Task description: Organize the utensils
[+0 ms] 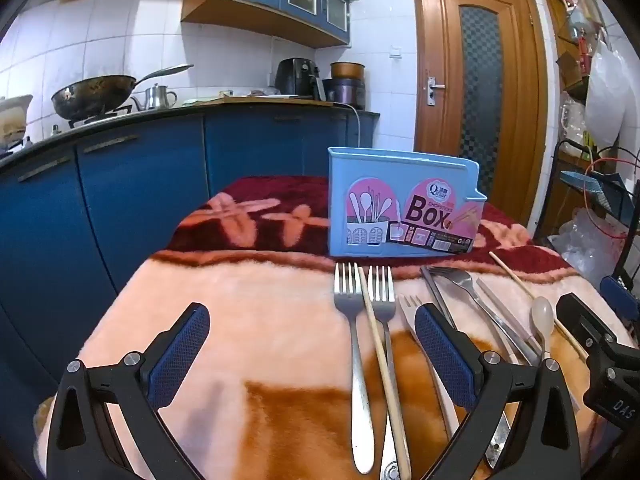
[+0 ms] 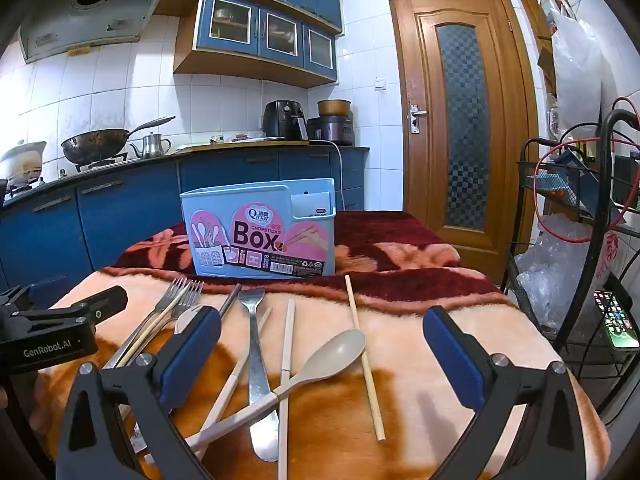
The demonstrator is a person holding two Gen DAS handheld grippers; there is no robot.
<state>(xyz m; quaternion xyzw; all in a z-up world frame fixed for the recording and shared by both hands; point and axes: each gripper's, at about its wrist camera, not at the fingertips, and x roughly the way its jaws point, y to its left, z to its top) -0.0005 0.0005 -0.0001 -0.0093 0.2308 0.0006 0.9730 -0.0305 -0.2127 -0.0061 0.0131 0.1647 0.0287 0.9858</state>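
Steel forks (image 1: 362, 308) on fuzzy blanket (image 1: 240, 320).

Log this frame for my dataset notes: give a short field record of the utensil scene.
surface: pink and red blanket
container: blue chopsticks box, upright at the back
utensils: forks, beige spoon, chopsticks, all lying loose on the blanket
left gripper: open, holding nothing
right gripper: open, holding nothing
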